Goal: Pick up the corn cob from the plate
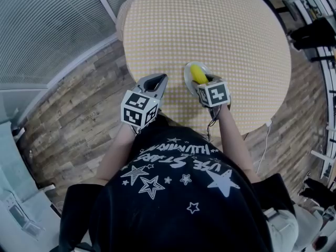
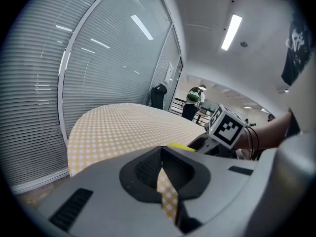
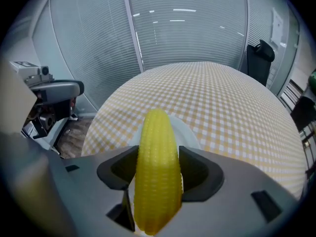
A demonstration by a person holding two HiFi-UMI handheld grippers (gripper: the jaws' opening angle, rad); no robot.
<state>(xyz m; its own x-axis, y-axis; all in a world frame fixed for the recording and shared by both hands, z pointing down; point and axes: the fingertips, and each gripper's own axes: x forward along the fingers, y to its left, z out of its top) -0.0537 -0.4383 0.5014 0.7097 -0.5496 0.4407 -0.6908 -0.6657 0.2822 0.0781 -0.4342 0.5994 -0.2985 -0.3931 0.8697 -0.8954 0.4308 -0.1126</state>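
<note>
A yellow corn cob [image 3: 156, 169] [image 1: 197, 73] sits lengthwise between the jaws of my right gripper [image 3: 157, 181] [image 1: 202, 80], which is shut on it, just above a small white plate [image 3: 187, 132] [image 1: 187, 75] near the table's front edge. My left gripper [image 1: 155, 83] [image 2: 165, 179] hovers over the table edge to the left of the plate, shut, with nothing held; only checked cloth shows through the slit between its jaws. In the left gripper view the right gripper's marker cube [image 2: 226, 126] and a sliver of corn [image 2: 180, 146] appear beyond.
The round table [image 1: 210, 30] wears a yellow-and-white checked cloth. Glass walls with blinds [image 1: 47, 25] stand at the left over wood flooring [image 1: 79, 104]. A white cable [image 1: 264, 146] hangs at the table's right front. People stand far behind [image 2: 193, 101].
</note>
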